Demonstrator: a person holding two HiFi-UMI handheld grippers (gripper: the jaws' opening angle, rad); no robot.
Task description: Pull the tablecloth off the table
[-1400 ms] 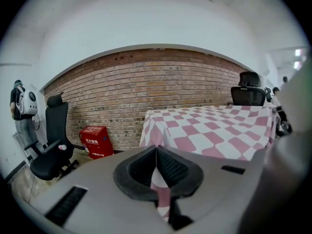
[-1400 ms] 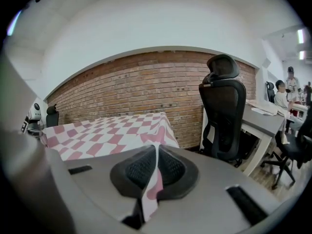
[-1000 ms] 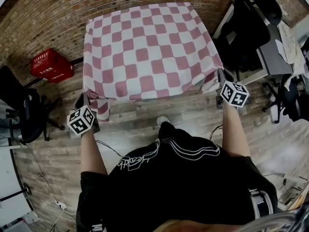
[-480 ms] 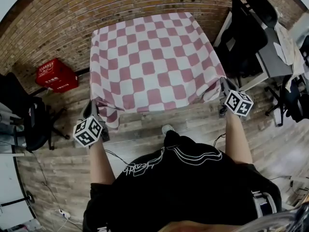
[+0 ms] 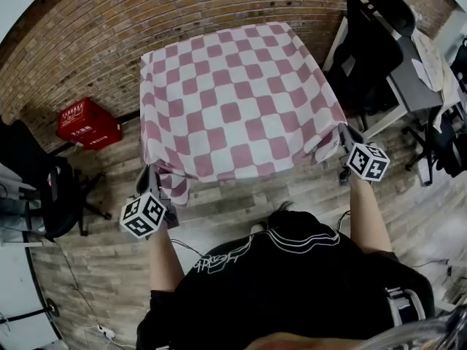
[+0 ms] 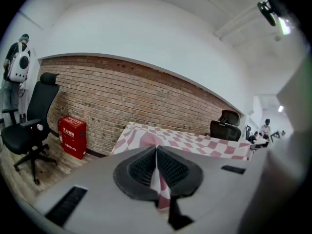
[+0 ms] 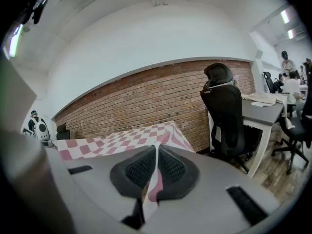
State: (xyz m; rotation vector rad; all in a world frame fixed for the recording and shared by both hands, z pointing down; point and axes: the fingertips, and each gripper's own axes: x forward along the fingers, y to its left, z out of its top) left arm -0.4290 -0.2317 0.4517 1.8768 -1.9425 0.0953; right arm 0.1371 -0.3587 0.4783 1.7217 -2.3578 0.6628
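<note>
A pink-and-white checked tablecloth (image 5: 237,100) covers a square table against the brick wall. My left gripper (image 5: 151,183) is shut on the cloth's near left corner, which hangs down in a fold (image 5: 174,187). In the left gripper view the cloth (image 6: 161,186) is pinched between the black pads (image 6: 139,169). My right gripper (image 5: 349,138) is shut on the near right corner. In the right gripper view a strip of cloth (image 7: 152,186) runs between the pads (image 7: 173,172), with the cloth-covered table top (image 7: 122,138) stretching beyond.
A red box (image 5: 87,124) stands on the wooden floor by the wall, left of the table. A black office chair (image 5: 36,184) is at far left. Another black chair (image 5: 368,46) and a grey desk (image 5: 416,79) stand right of the table. Cables (image 5: 175,228) lie on the floor.
Both grippers have moved back toward me with the corners held. The cloth's near edge has come further off the table and the left corner hangs lower.
</note>
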